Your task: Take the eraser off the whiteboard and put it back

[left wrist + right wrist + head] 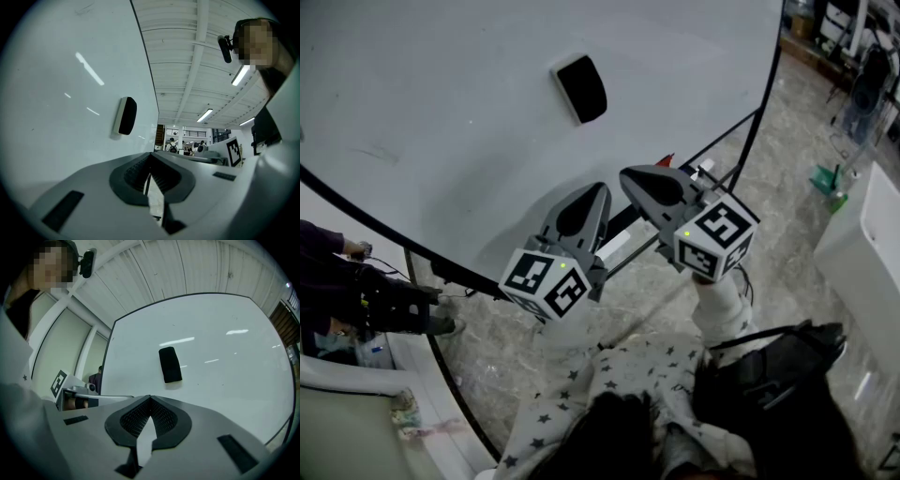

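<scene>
A black eraser [581,88] sticks to the whiteboard [441,141], well above both grippers. It shows again as the eraser [125,116] in the left gripper view and the eraser [169,364] in the right gripper view, ahead of the jaws and apart from them. My left gripper [598,189] is shut with nothing in it, its tip [151,154] pointing toward the board. My right gripper [626,174] is shut too and holds nothing; its tips [150,398] meet below the eraser. The two grippers are side by side, close to the board's lower edge.
The board's black frame [741,131] and tray [623,239] run just under the grippers. A person's dark sleeve [337,281] is at the left edge. A white counter [862,253] stands at the right, over a marble floor [787,159].
</scene>
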The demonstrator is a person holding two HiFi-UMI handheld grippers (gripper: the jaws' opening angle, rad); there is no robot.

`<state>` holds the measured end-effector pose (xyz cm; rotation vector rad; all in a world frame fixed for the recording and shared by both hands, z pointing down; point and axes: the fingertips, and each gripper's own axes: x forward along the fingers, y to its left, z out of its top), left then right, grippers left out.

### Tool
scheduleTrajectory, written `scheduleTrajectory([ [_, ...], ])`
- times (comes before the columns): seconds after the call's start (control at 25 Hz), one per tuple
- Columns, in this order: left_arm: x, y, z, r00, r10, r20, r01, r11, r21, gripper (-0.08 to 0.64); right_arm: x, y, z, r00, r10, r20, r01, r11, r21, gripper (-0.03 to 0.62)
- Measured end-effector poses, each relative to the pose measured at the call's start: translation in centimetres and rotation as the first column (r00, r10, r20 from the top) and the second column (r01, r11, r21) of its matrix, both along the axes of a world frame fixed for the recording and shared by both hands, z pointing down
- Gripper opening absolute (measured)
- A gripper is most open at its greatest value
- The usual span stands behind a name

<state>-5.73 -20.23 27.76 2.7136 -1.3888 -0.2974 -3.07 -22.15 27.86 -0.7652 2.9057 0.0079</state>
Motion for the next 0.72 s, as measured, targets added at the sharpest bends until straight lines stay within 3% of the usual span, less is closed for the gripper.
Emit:
scheduleTrajectory([
  [0.72, -0.56, 0.45, 0.45, 1.000, -0.001, -0.006, 0.001, 1.000, -0.011, 0.001, -0.48, 0.50, 0.36, 1.000, -0.002, -0.001, 0.002, 1.000, -0.001, 0.006],
])
